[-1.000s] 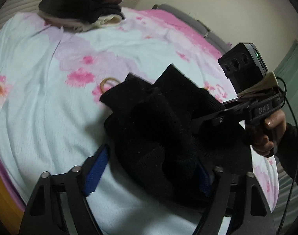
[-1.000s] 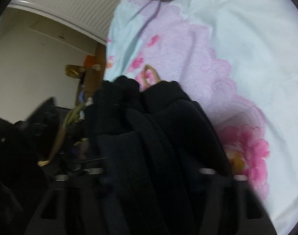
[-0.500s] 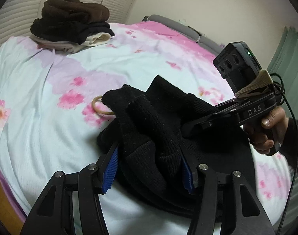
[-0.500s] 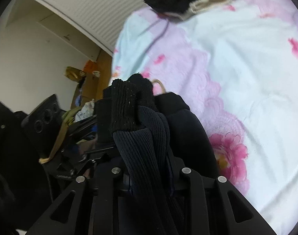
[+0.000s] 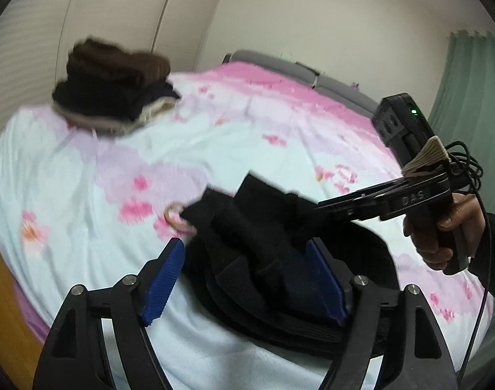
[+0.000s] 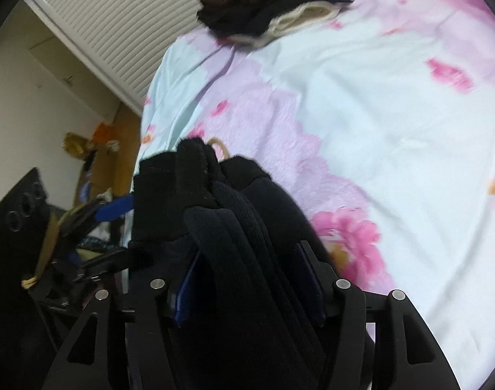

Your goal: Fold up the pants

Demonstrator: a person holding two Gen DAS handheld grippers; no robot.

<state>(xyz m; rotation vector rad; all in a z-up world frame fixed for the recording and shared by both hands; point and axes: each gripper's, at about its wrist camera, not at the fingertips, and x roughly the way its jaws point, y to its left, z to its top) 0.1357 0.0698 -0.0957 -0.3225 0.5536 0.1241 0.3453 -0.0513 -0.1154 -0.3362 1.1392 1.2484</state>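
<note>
floral pink-and-pale-blue bedspread (image 5: 85, 169) | bunched black knit pants (image 5: 263, 253) lying on it near its front edge | pile of folded brown, black and cream clothes (image 5: 114, 91) at far end | left gripper (image 5: 247, 276) spread wide, pants between pads | right gripper (image 6: 247, 279) pinching pants | tan ring (image 5: 174, 217) beside pants

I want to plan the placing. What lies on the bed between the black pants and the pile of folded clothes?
Left wrist view: past the black pants, a tan ring, then bare floral bedsheet up to the folded clothes pile.
</note>
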